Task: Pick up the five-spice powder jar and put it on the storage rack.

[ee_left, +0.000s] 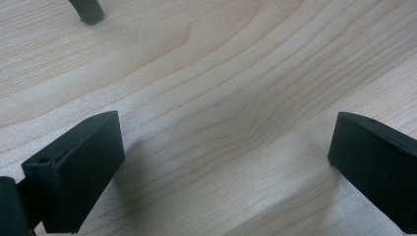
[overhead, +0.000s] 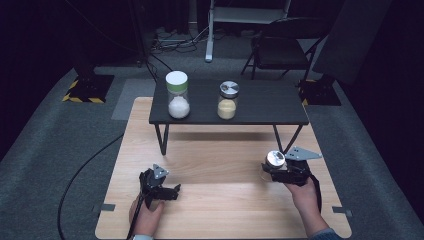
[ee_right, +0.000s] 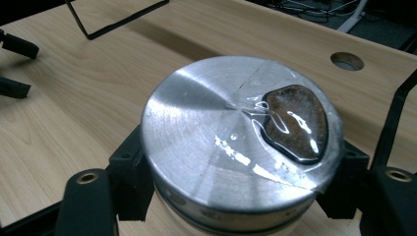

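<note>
My right gripper (overhead: 273,171) is shut on a small glass jar (overhead: 274,160) near the wooden board's right edge. In the right gripper view its round silver lid (ee_right: 216,132) carries clear tape over a dark brown patch (ee_right: 294,123), and the black pads (ee_right: 129,178) press on the jar from both sides. My left gripper (overhead: 174,190) rests low over the board at front left, open, with only bare wood between its fingers (ee_left: 81,167). On the low black table (overhead: 260,102) stand a white-lidded jar of white powder (overhead: 177,95) and a silver-lidded jar of yellow powder (overhead: 228,100).
The black table's thin legs (overhead: 162,140) stand on the wooden board (overhead: 220,200). A round hole (ee_right: 347,61) is cut in the board near its edge. Beyond lie grey carpet, floor cables (overhead: 172,42) and a black folding chair (overhead: 285,47).
</note>
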